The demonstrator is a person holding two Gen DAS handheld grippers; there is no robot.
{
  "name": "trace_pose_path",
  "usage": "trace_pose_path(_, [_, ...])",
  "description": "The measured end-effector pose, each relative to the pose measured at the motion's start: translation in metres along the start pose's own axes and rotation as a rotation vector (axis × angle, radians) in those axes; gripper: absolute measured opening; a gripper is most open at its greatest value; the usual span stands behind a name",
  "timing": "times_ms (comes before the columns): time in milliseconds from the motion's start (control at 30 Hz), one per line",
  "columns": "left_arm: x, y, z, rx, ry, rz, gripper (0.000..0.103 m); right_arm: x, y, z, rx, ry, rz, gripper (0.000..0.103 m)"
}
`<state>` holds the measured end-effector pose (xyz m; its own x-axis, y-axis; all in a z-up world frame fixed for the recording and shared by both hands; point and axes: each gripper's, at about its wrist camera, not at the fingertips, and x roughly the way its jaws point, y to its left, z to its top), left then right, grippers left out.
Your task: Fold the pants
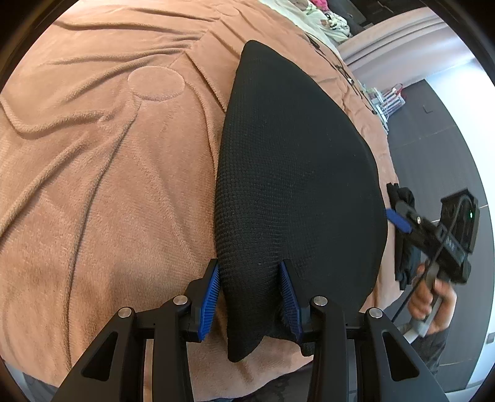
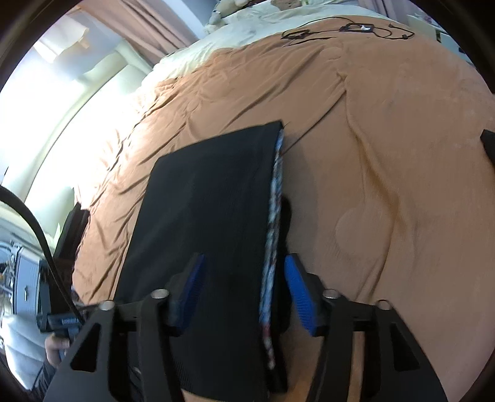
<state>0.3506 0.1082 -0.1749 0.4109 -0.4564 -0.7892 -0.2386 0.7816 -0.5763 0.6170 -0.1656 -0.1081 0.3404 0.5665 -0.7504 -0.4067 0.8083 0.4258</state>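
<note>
The black knit pants [image 1: 297, 173] lie stretched across the brown fleece blanket [image 1: 102, 160]. My left gripper [image 1: 251, 272] has its blue pads on both sides of the pants' near corner and grips it. In the right wrist view the pants [image 2: 210, 216] run away from me, with a patterned blue-white inner band [image 2: 273, 222] along their right edge. My right gripper [image 2: 244, 263] has its jaws apart astride that edge; cloth fills the gap but the pads do not press it. The right gripper also shows in the left wrist view [image 1: 399, 219] at the pants' far edge.
Black cables and a small device [image 2: 343, 29] lie on the far part of the bed. A cream sheet [image 2: 235, 37] and pillows lie beyond the blanket. The bed edge drops to dark floor [image 1: 433, 130] on the right. A bright window [image 2: 46, 102] is at left.
</note>
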Motion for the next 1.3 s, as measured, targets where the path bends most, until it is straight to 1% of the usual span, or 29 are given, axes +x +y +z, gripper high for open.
trace_pose_path(100, [-0.001,-0.001,-0.001,-0.005,-0.004,-0.001,0.04,0.002,0.002,-0.012,-0.016,0.027,0.009,0.064])
trace_pose_path(133, [-0.001,-0.001,0.0,-0.007,-0.006,-0.002,0.04,0.003,0.002,-0.014,-0.021,0.031,0.0,0.066])
trace_pose_path(200, [-0.002,0.0,0.0,-0.011,-0.008,-0.004,0.04,0.003,0.001,-0.015,-0.032,0.03,-0.016,0.067])
trace_pose_path(400, [-0.002,0.0,0.0,-0.009,-0.005,-0.003,0.04,-0.008,0.001,-0.018,-0.005,0.002,0.011,0.067])
trace_pose_path(433, [-0.002,0.0,0.0,-0.008,-0.005,-0.002,0.04,-0.01,0.002,-0.02,-0.009,-0.002,0.011,0.069])
trace_pose_path(467, [-0.002,0.0,0.0,-0.007,-0.005,-0.002,0.04,-0.012,0.003,-0.02,-0.021,-0.005,0.004,0.075])
trace_pose_path(533, [-0.001,-0.001,0.0,-0.007,-0.006,-0.002,0.04,-0.012,0.01,-0.027,-0.051,-0.001,-0.011,0.082])
trace_pose_path(667, [-0.001,-0.001,0.0,-0.012,-0.006,-0.005,0.04,0.002,0.021,-0.029,-0.094,0.044,-0.036,0.082])
trace_pose_path(733, [-0.001,-0.002,-0.001,-0.01,-0.009,-0.005,0.04,0.008,0.019,-0.028,-0.085,0.063,-0.053,0.082])
trace_pose_path(800, [-0.001,-0.002,-0.002,-0.012,-0.01,-0.007,0.04,0.011,0.019,-0.026,-0.07,0.077,-0.041,0.082])
trace_pose_path(900, [-0.002,-0.001,-0.002,-0.012,-0.011,-0.011,0.04,0.007,0.022,-0.025,-0.083,0.058,-0.032,0.082])
trace_pose_path(1000, [-0.002,0.001,-0.002,-0.021,-0.016,-0.023,0.04,0.009,0.021,-0.029,-0.099,0.051,-0.043,0.082])
trace_pose_path(1033, [-0.003,0.002,-0.003,-0.025,-0.02,-0.03,0.04,0.012,0.019,-0.03,-0.1,0.057,-0.065,0.074])
trace_pose_path(1067, [-0.006,0.004,-0.004,-0.034,-0.037,-0.042,0.04,0.014,0.016,-0.031,-0.1,0.063,-0.092,0.06])
trace_pose_path(1100, [-0.011,0.006,-0.005,-0.045,-0.061,-0.056,0.04,0.018,0.012,-0.031,-0.096,0.073,-0.123,0.053])
trace_pose_path(1167, [-0.017,0.01,-0.007,-0.06,-0.086,-0.086,0.04,0.019,0.001,-0.033,-0.056,0.072,-0.109,0.037])
trace_pose_path(1233, [-0.018,0.014,-0.009,-0.068,-0.081,-0.083,0.04,0.016,-0.006,-0.034,-0.038,0.063,-0.101,0.027])
trace_pose_path(1300, [-0.014,0.018,-0.01,-0.081,-0.063,-0.09,0.04,0.014,-0.009,-0.037,-0.027,0.058,-0.086,0.025])
